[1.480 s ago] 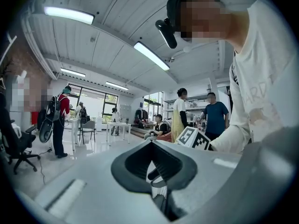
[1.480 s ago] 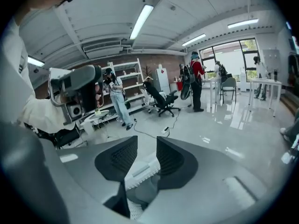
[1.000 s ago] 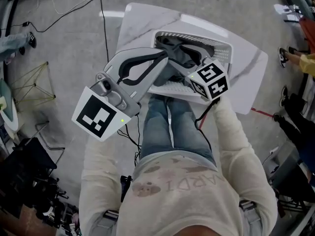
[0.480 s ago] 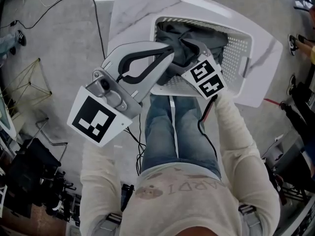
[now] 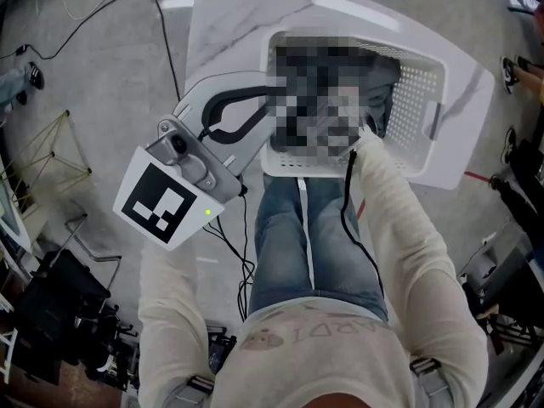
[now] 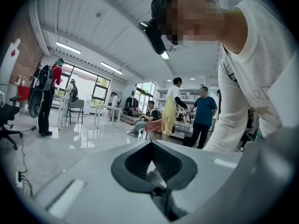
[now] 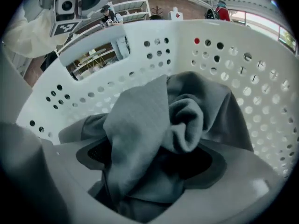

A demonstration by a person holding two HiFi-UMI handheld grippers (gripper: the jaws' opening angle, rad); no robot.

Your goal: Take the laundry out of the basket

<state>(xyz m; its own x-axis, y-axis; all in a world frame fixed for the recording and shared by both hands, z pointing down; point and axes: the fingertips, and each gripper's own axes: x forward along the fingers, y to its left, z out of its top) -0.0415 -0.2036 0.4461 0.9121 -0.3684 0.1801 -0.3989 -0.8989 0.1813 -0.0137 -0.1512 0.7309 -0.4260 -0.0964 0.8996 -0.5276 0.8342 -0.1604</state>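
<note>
A white perforated laundry basket (image 5: pixel 418 82) stands on a white table, and a mosaic patch covers its middle. In the right gripper view a grey garment (image 7: pixel 154 115) bunches up against the basket wall (image 7: pixel 243 73). My right gripper (image 7: pixel 154 141) is down inside the basket, shut on that cloth, which fills the space between its jaws. In the head view it is hidden under the patch and only the sleeve shows. My left gripper (image 5: pixel 274 100) is held at the basket's near left rim. It (image 6: pixel 152 143) points up at the room, shut, with nothing in it.
The white marble-look table (image 5: pixel 223 24) carries the basket, with grey floor around it. Cables (image 5: pixel 166 32) run across the floor at the left. Dark equipment (image 5: pixel 59 304) stands at the lower left. Several people (image 6: pixel 177 108) stand and sit in the hall behind.
My right gripper has gone deeper into the basket and its marker cube is now under the patch. The left gripper has stayed at the rim.
</note>
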